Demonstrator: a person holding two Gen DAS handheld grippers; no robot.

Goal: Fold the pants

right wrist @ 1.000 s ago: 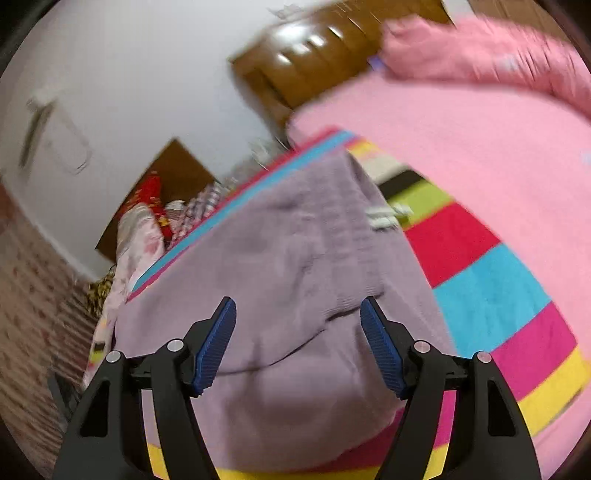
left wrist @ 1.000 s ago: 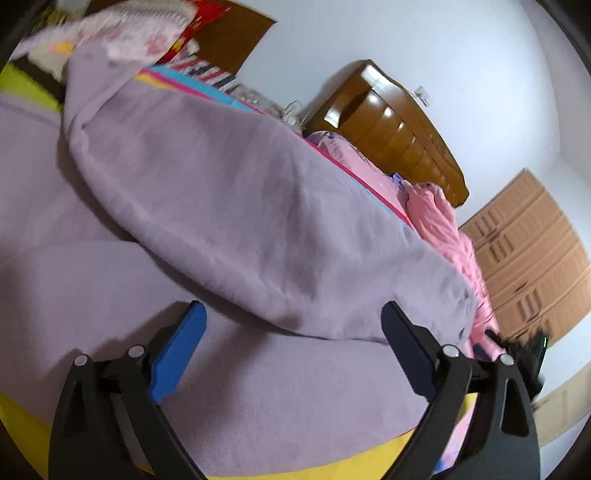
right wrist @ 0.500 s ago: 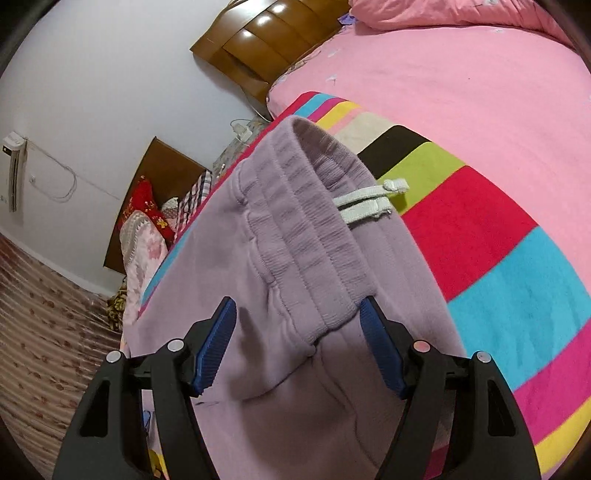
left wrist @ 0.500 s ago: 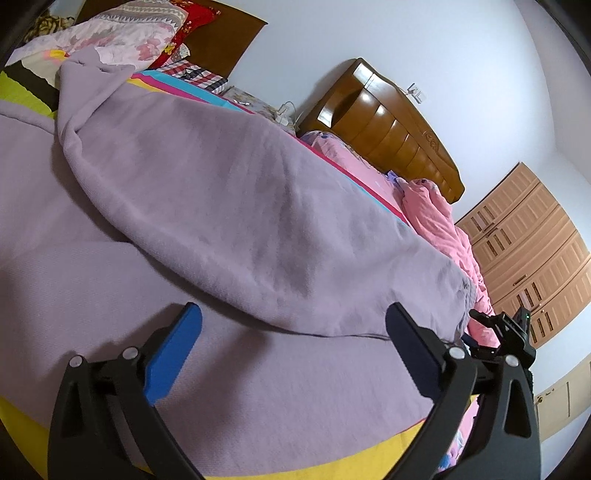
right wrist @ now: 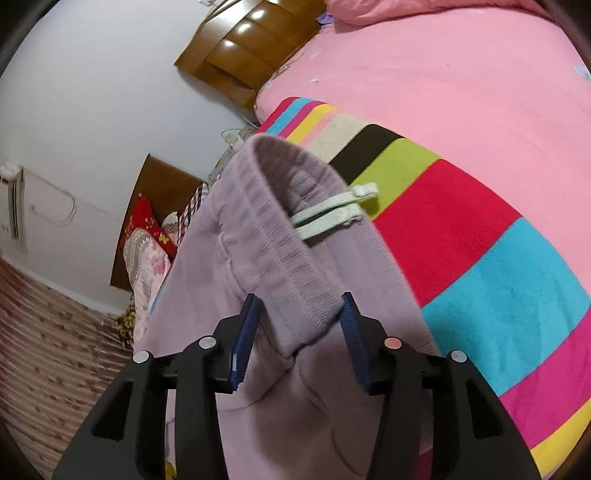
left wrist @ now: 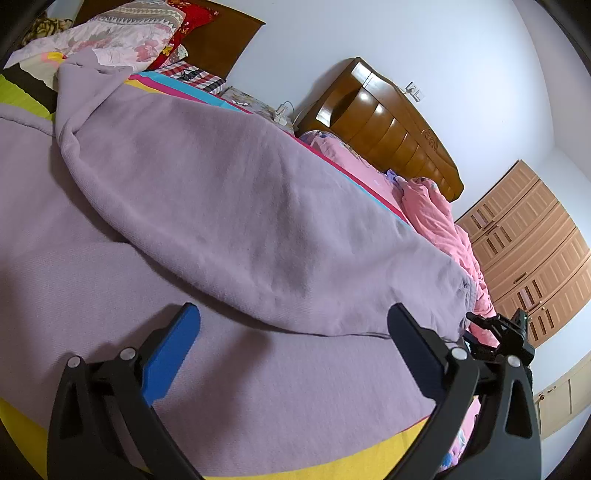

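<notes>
Lilac sweatpants lie spread on the bed, one leg folded over the other. My left gripper hovers open just above the lower leg, with nothing between its fingers. In the right wrist view the ribbed waistband with its white drawstring stands up in a fold. My right gripper straddles the near end of that fold. Its jaws are closing, the waistband is between them, and a small gap shows at each pad. The right gripper also shows at the waist end in the left wrist view.
The pants rest on a striped blanket over a pink sheet. A wooden headboard and a crumpled pink duvet lie beyond. Folded bedding is piled at the far left; a wardrobe stands at the right.
My right gripper has come down and forward over the waistband, rolled a little, and its jaws have narrowed around the fold. The left gripper has stayed still and wide.
</notes>
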